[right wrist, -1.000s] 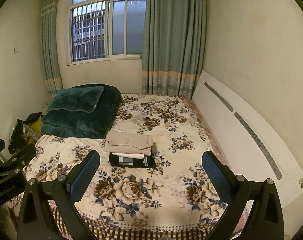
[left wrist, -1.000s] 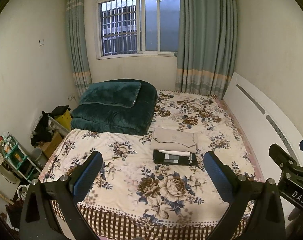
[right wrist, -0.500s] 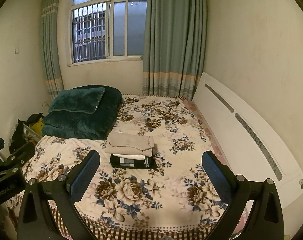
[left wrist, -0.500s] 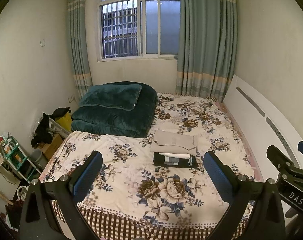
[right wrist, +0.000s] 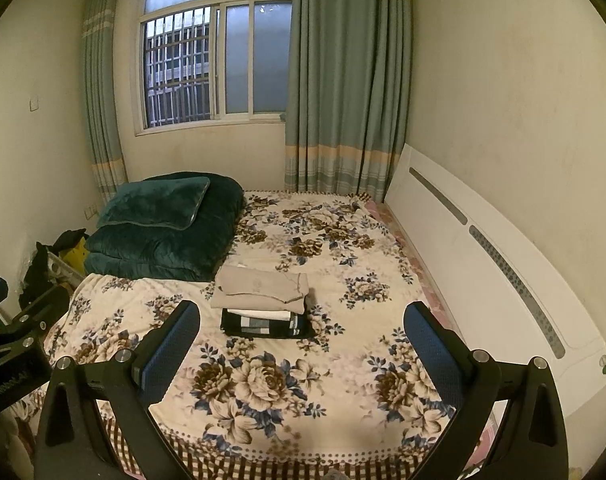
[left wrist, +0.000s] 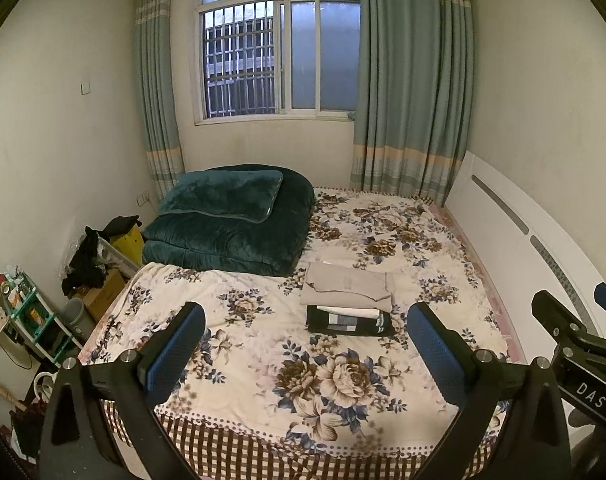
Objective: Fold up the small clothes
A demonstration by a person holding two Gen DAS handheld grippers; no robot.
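Bed (left wrist: 263, 360) with floral cover, viewed from its foot. A stack of folded clothes (left wrist: 349, 304) lies near the middle of the bed: a beige garment (right wrist: 259, 288) on top, a white layer beneath, a dark checked piece (right wrist: 265, 326) at the base. Left gripper (left wrist: 303, 356) and right gripper (right wrist: 301, 354) hover wide open and empty, well apart from the stack. No unfolded garment is visible; folding appears complete.

Lower clothes (left wrist: 349, 320) mostly hidden under beige top (left wrist: 349, 286).
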